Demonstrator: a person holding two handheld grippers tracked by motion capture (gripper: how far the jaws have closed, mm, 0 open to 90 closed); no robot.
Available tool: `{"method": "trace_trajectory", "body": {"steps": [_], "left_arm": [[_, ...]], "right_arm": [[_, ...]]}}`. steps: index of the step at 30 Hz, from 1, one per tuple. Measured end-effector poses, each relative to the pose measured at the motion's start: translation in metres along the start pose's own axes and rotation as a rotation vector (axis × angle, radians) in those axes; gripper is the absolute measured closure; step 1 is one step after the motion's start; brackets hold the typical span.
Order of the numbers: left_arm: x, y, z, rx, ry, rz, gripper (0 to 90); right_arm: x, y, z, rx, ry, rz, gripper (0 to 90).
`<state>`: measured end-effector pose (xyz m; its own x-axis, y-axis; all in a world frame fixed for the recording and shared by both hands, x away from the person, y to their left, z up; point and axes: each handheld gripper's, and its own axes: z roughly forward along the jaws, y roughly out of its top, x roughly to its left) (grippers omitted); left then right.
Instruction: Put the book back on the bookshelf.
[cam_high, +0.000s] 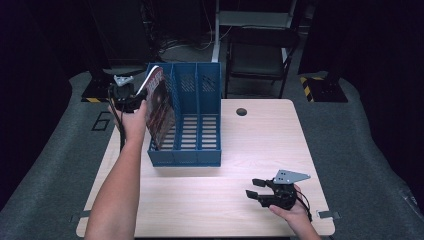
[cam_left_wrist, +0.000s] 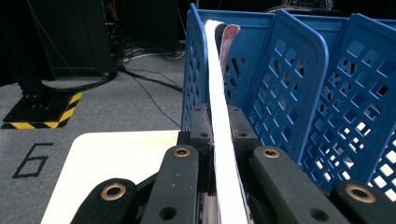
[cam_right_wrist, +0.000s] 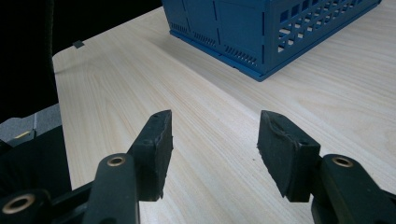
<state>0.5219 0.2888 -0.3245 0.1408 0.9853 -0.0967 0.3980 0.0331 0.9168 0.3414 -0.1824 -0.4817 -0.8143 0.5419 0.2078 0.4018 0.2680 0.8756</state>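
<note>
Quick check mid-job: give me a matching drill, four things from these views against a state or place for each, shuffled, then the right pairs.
Things
1. left gripper
2. right gripper
3. magazine
4. blue file rack

States or places
A. stands on the wooden table, three compartments
B. jaws apart, nothing between them, just above the table
C. tilted in the rack's leftmost compartment
D. clamped on the magazine's edge

Pairs: 1-D, 2-B, 3-C, 4-A

Lab: dark curtains, taped floor number (cam_left_wrist: 31, 160), cables (cam_high: 187, 42).
</note>
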Motion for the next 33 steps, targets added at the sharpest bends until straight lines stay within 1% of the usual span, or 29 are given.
{"method": "trace_trajectory", "body": {"steps": [1,4,6,7,9,11,12,16,18,20,21,22,23,24,26,27,28,29,33], "left_arm": [[0.0010,0.0002,-0.0005,0.012,0.000,0.000,83.8],[0.0013,-0.0004,-0.0005,0.017,-0.004,-0.015,83.4],[0.0009,-0.0003,-0.0010,0.022,-0.006,-0.011,83.1],[-0.0004,-0.0004,-0.0014,0.021,-0.004,-0.002,83.0],[0.0002,-0.0004,-0.0018,0.022,-0.010,-0.005,82.3],[0.0005,-0.0002,-0.0021,0.025,-0.014,-0.011,78.5],[0.0007,0.0005,-0.0039,0.035,-0.018,-0.012,77.4],[-0.0018,0.0002,-0.0050,0.027,-0.030,-0.015,72.5],[-0.0030,-0.0002,-0.0055,0.047,-0.037,-0.018,68.7],[-0.0037,-0.0006,-0.0056,0.049,-0.039,-0.018,65.5],[-0.0044,-0.0008,-0.0060,0.053,-0.040,-0.014,64.8],[-0.0052,-0.0013,-0.0053,0.043,-0.039,-0.016,64.5],[-0.0053,-0.0013,-0.0053,0.045,-0.042,-0.016,64.1],[-0.0054,-0.0012,-0.0057,0.049,-0.044,-0.016,63.7],[-0.0055,-0.0012,-0.0057,0.050,-0.050,-0.019,62.8],[-0.0055,-0.0014,-0.0055,0.052,-0.051,-0.020,62.4],[-0.0052,-0.0015,-0.0049,0.055,-0.055,-0.020,61.7],[-0.0047,-0.0011,-0.0054,0.073,-0.059,-0.019,60.9],[-0.0044,-0.0020,-0.0043,0.079,-0.059,-0.020,57.2]], "right_arm": [[0.0001,0.0002,0.0000,0.003,0.002,-0.001,44.7],[0.0008,0.0003,0.0002,0.003,-0.001,0.006,44.7],[0.0008,0.0004,0.0004,0.005,-0.002,0.005,44.7],[0.0010,0.0005,0.0005,0.007,0.001,0.005,44.7],[0.0011,0.0004,0.0009,0.005,-0.001,0.002,44.7],[0.0012,0.0006,0.0009,0.003,0.001,0.003,44.7],[0.0010,0.0006,0.0009,0.003,-0.001,0.003,44.7],[0.0007,0.0008,0.0006,0.003,-0.003,0.006,44.8],[0.0004,0.0010,0.0008,0.001,-0.002,-0.001,44.7],[0.0008,0.0014,0.0009,-0.002,0.002,-0.002,44.7],[0.0012,0.0015,0.0008,-0.004,-0.005,-0.003,44.7],[0.0016,0.0017,0.0003,0.002,-0.001,0.005,44.7],[0.0010,0.0017,0.0005,0.002,0.000,-0.004,44.7],[0.0013,0.0013,0.0009,-0.007,-0.008,-0.001,44.7],[0.0011,0.0015,0.0005,0.002,-0.001,-0.004,44.7],[0.0014,0.0013,0.0010,-0.008,-0.008,-0.002,44.7],[0.0010,0.0016,0.0005,0.003,0.001,-0.004,44.7],[0.0010,0.0016,0.0004,0.002,0.000,-0.004,44.7],[0.0009,0.0017,0.0004,-0.007,-0.001,-0.002,44.7]]}}
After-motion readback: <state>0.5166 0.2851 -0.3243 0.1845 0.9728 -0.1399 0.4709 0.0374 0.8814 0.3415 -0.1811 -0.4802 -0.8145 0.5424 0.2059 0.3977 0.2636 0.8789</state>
